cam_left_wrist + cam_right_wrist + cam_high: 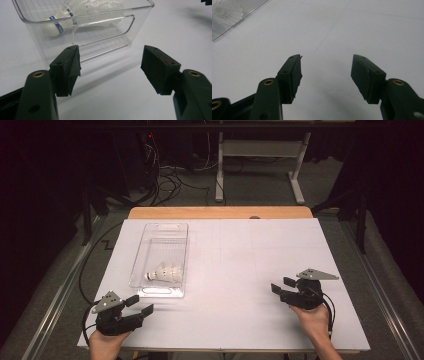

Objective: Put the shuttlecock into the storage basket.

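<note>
High view: both claws spread, left claw near shuttlecock bin.

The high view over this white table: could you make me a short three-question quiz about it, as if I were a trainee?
1. True or false: the shuttlecocks lie inside the clear bin.
2. Which gripper is nearer the clear bin: (a) the left gripper or (b) the right gripper?
3. Fill in: the jaws of both grippers stand ____, with nothing between them.

Key:
1. True; they lie on their sides at the bin's near end.
2. (a); it rests just in front of the bin's near handle wall, while the right gripper sits far across the white board.
3. open.
</note>
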